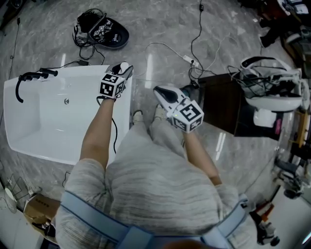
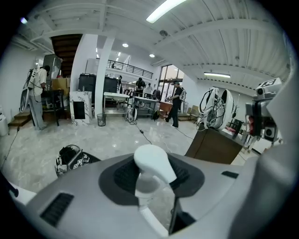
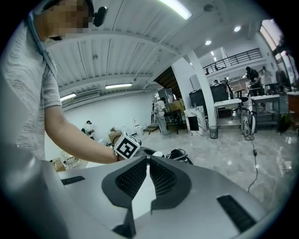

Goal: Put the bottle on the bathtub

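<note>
Grey-shirted torso fills 6 o'clock in head view. Left hand-held gripper [image 1: 123,68] hangs over the 3 o'clock rim of the white glossy bathtub [image 1: 53,126]; right hand-held gripper [image 1: 161,91] is off-tub, further toward 3 o'clock.

Left gripper view: jaws clamped on small white plastic bottle [image 2: 152,170]. Probably light, stiff, slick; take it just under the rounded cap.

Right gripper view: jaws pinched together, nothing held.

Big open lab/workshop hall, not a home. Bathtub [image 1: 48,116] sits loose on polished marble-look floor [image 1: 160,24] w/ cables [image 1: 193,46] trailing across. Workbenches [image 2: 119,95] w/ ppl [image 2: 175,102] standing nearby, mezzanine railing [image 2: 126,68], strip lights [image 2: 166,8] on ribbed ceiling.
</note>
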Tool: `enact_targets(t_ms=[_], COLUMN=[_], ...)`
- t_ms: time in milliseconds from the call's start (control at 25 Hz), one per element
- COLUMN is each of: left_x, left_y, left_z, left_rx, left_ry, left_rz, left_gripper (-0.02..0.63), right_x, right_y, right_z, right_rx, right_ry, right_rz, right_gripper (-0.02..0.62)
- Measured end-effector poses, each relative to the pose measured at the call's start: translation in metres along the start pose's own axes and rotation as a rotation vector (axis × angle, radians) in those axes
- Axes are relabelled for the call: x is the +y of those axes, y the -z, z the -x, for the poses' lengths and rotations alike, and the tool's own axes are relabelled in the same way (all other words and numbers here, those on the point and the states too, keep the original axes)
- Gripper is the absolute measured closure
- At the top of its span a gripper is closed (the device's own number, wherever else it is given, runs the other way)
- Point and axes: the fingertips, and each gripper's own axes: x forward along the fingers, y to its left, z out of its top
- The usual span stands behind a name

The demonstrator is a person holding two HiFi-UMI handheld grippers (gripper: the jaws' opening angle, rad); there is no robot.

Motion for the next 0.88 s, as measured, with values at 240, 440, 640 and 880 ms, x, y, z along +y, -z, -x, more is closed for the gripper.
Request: enact_targets(t_ms=[240, 440, 640, 880], left_x=[0.018, 0.024, 0.026, 0.030], left_y=[0.021, 0.029, 0.037, 0.045], left_z=[-0.023, -0.037, -0.049, -0.060], left_rx=[0.058, 0.075, 0.067, 0.051], left_ry=[-0.024, -0.035, -0.039, -0.035], left_rz=[0.022, 0.030, 0.016, 0.029], left_gripper=[0.451, 0.451, 0.451, 0.451], right_x=[-0.007, -0.013, -0.016, -0.018], right_y=[0.005, 0.008, 0.017, 0.023], right_z=[0.007, 0.013, 0.013, -0.001], right_rx=[0.005, 0.010, 0.033, 0.046], right_ry=[0.031, 0.051, 0.064, 0.046], right_rz=[-0.017, -0.027, -0.046, -0.049], right_gripper=[0.592, 0.592, 0.592, 0.592])
